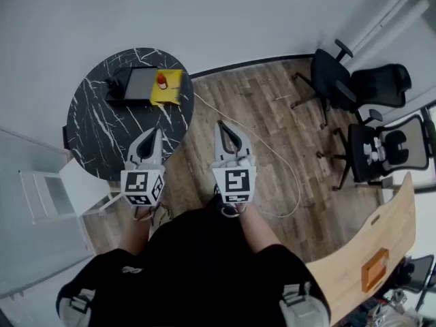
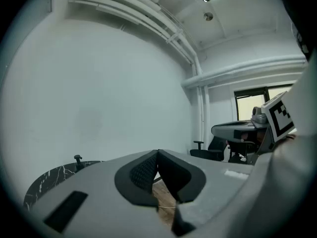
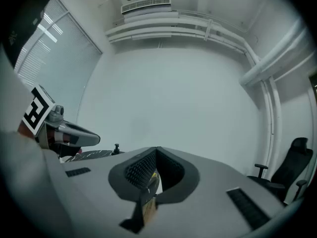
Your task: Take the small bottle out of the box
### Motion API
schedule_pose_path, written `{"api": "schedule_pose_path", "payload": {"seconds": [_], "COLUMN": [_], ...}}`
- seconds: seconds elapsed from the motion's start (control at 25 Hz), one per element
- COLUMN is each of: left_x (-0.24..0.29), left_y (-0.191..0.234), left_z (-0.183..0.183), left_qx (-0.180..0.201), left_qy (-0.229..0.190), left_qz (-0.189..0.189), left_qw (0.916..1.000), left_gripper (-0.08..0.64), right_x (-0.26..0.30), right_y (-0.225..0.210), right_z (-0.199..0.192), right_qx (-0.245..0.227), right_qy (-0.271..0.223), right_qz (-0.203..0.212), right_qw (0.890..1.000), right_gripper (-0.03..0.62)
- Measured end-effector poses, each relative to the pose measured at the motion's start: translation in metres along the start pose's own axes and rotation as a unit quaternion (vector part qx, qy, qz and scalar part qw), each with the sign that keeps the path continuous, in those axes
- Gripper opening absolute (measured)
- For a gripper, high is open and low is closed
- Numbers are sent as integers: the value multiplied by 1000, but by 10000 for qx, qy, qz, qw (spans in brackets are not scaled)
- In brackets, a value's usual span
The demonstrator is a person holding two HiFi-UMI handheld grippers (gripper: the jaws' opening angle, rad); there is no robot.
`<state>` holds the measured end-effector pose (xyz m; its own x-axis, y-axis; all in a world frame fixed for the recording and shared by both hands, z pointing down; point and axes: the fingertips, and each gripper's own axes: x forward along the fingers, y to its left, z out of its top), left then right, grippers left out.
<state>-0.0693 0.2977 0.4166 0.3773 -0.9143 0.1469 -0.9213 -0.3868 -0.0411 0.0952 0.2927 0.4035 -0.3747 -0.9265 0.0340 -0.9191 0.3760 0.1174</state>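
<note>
The small bottle (image 1: 161, 80), a tiny orange-capped thing, stands at the right end of the dark box (image 1: 136, 84), just where the box meets a yellow sheet (image 1: 170, 90). In the head view it is too small to tell whether it sits inside the box wall or right at its rim. Box and sheet lie toward the far side of a round black marbled table (image 1: 95, 131), which stands far and to the left.

Both tools are well apart from the bottle, on the near side. The left gripper (image 1: 158, 132) hangs over the table's near right edge, and the right gripper (image 1: 221, 124) is beside it over the wooden floor (image 1: 272, 114). Each gripper's own view shows its two dark pads brought together at the tips with nothing between them (so both are closed and empty). Each looks out at the bare wall rather than down at the table.

I judge the task to be at its very start: the approach, with no reach yet made. The next move calls for carrying one gripper forward and left over the box and tipping it downward. Its jaws must part enough for the bottle, settle around the bottle's body and close. Then it should lift straight up so the bottle clears the box wall, while the other gripper could steady the box
</note>
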Motion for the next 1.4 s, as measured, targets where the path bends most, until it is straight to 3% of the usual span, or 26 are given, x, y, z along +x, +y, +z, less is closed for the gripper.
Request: {"api": "schedule_pose_path", "payload": {"seconds": [0.4,0.96,1.2,1.4], "left_x": [46,159,194,230], "left_y": [-35,-127,-134,-132], "left_z": [-8,1,4,1], "left_qx": [-125,59,159,122], "left_qy": [163,212,306,313], "left_qz": [-140,-587,-706,-784], "left_qw": [9997,9980,9969,9964], "left_gripper": [0,0,0,0], "right_x": [15,8,22,44], "right_y": [-32,-162,-188,-205], "right_z": [-7,-39,-56,-66], "right_qx": [-121,317,575,509], "right_qy": [-76,-37,98,194], "right_qz": [210,-93,-174,-182], "right_qw": [9997,9994,9981,9983], "right_gripper": [-5,-3,-5,-3]}}
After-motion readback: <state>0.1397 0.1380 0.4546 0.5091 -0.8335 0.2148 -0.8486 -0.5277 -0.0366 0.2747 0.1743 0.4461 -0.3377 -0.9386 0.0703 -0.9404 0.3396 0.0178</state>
